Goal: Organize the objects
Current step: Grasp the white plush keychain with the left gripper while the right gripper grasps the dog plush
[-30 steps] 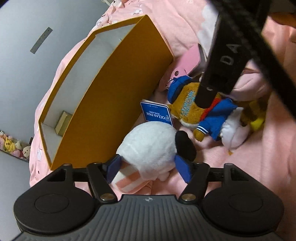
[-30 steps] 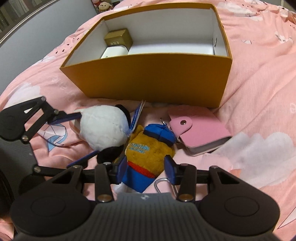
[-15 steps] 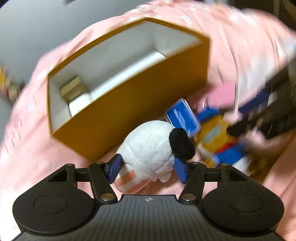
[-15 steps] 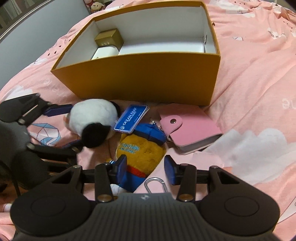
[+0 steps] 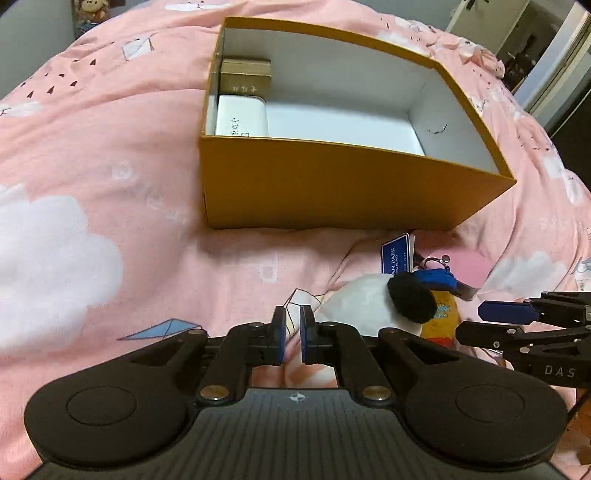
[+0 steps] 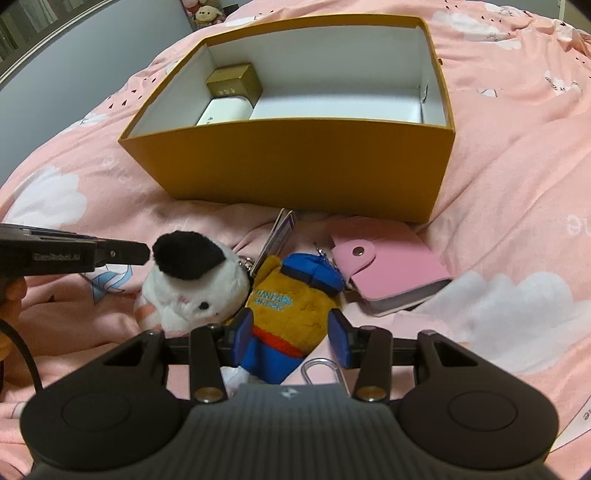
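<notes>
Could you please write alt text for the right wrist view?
The right gripper straddles a yellow plush in blue clothes lying on pink bedding. A white plush lies left, a pink card holder right, an open orange box behind.

A pink bedcover (image 5: 110, 155) with white clouds and small drawings lies over the whole bed. Some small plush toys (image 6: 205, 13) sit at its far edge, beside a grey wall (image 6: 92, 55). In the left view, past the far right corner of the bed, a dark doorway (image 5: 524, 59) shows with a pale frame.
</notes>
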